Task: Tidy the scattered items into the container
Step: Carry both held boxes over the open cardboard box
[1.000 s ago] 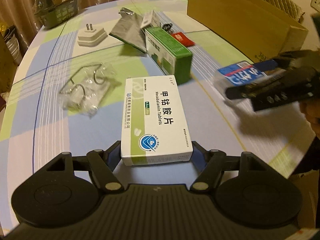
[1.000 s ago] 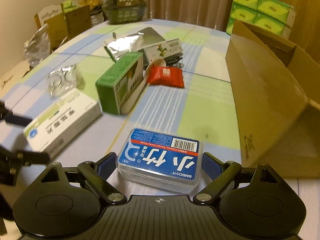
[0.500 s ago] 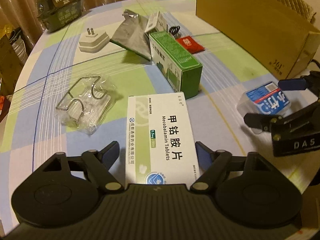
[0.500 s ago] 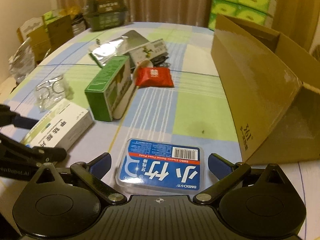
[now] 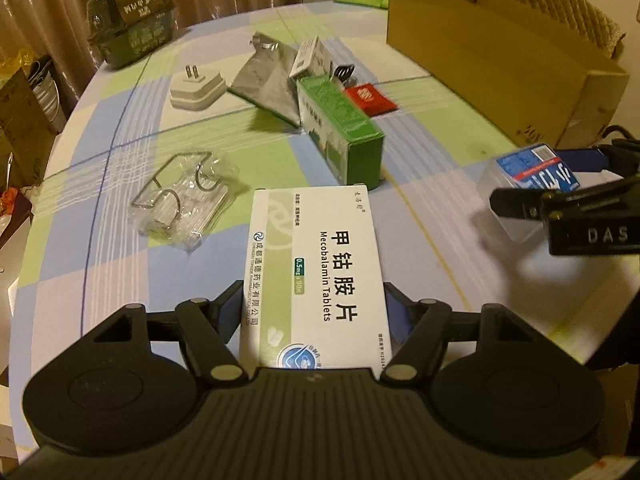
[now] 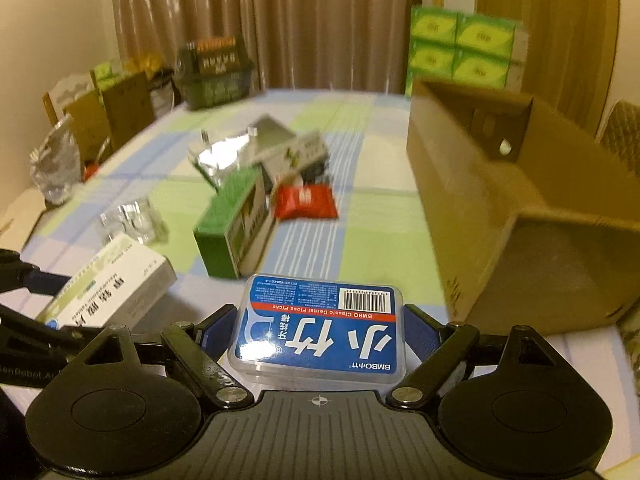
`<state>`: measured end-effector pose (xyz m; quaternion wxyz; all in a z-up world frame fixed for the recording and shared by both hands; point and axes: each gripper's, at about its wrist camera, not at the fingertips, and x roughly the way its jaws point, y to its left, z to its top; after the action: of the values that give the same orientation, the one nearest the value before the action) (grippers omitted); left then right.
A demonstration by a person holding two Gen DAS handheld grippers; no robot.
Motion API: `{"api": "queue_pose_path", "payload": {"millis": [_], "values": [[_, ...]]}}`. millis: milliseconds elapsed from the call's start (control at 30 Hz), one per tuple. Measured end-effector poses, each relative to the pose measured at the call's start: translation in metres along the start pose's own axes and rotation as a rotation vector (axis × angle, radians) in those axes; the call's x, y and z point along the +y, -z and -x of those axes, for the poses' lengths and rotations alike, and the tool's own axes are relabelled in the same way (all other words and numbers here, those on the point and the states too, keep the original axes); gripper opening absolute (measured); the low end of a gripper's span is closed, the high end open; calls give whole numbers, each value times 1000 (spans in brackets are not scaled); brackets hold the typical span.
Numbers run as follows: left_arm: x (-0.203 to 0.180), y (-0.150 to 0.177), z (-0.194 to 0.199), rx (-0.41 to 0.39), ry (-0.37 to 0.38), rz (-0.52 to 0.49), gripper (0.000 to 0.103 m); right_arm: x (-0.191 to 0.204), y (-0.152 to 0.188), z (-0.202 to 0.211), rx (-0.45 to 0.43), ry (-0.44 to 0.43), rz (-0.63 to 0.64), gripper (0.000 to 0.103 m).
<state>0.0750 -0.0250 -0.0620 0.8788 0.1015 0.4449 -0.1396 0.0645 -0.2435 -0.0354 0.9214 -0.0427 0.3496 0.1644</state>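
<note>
My left gripper (image 5: 314,312) is shut on a white and green Mecobalamin tablet box (image 5: 316,264), held just above the table. My right gripper (image 6: 320,330) is shut on a clear floss pick box with a blue label (image 6: 320,328), lifted off the table. The right gripper and floss box also show at the right of the left wrist view (image 5: 532,178). The open brown cardboard box (image 6: 500,184) stands at the right; it also shows in the left wrist view (image 5: 500,52). The tablet box shows at lower left of the right wrist view (image 6: 108,288).
On the checked tablecloth lie a green box (image 5: 340,136), a red packet (image 5: 370,98), a silver foil pouch (image 5: 266,76), a white plug adapter (image 5: 196,90), wire hooks in clear wrap (image 5: 184,196) and a dark basket (image 5: 132,20). Green tissue packs (image 6: 464,46) stand behind.
Both grippers closed on their boxes and lifted them. The right wrist view rose and tilted up, showing more of the room. The left gripper slid further along the tablet box.
</note>
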Motion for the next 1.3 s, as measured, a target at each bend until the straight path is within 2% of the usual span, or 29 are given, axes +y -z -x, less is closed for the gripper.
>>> {"api": "queue_pose_path", "payload": {"millis": [167,400,667,867,1067,1300], "values": [[-15,-13,31,-57,13,-28,67,-8,-20,33,-112,36,5,85],[-53,-62,52,-166,64,-131,67,-63,-52,63,-233,163,-28,85],[-123,-138,43,-260,179,-223,67,-142,-70,64,-238,296,-73,85],[-173,-182,17,-268,256,-262,67,-185,-69,62,-241,332,-126,85],[-198,-207,-11,-260,307,-253,67,-205,-72,53,-244,335,-155,85],[-207,-219,-30,-275,331,-237,67,-217,-72,43,-236,344,-179,85]]}}
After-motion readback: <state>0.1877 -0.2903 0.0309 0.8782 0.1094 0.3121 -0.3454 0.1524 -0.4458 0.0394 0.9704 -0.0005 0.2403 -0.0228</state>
